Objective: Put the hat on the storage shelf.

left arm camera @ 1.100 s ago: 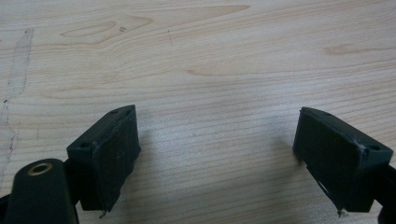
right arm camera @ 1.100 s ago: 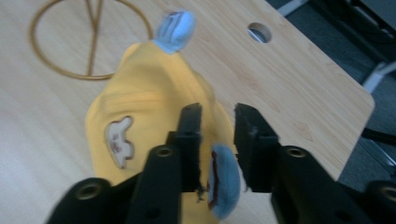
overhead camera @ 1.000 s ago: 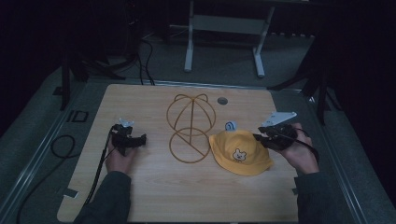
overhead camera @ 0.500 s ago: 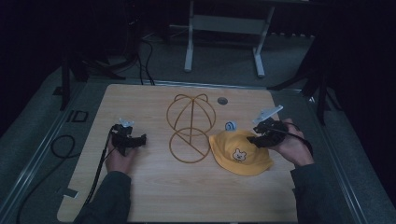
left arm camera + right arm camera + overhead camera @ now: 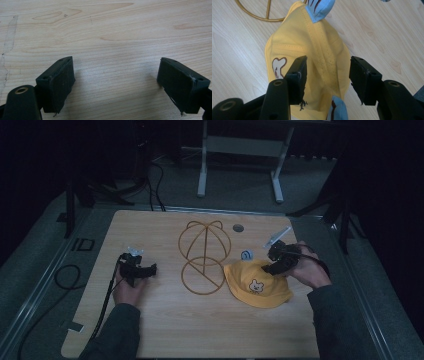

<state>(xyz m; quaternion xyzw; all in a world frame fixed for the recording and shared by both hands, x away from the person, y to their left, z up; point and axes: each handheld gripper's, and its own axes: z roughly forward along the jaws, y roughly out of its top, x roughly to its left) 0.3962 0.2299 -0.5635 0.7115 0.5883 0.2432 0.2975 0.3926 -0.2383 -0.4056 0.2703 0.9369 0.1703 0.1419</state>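
Yellow hat (image 5: 312, 62) – blue ears, bear print – gold wire stand (image 5: 204, 257)

1. Your table (image 5: 165, 320) is pale wood, matt, with the grain plain to see and a few faint scuffs.
2. The hat (image 5: 312, 62) under your right gripper (image 5: 328, 75) is yellow woven cloth, matt, with stitched seams and soft folds.
3. Its ears (image 5: 319, 7) are light blue cloth with brown marks.
4. The stand (image 5: 204, 257) looks like thin gold-coloured metal wire, smooth, slightly glossy.
5. The pads (image 5: 61, 82) on your left gripper (image 5: 120, 87) are black, matt, rubbery, frayed at the edges.
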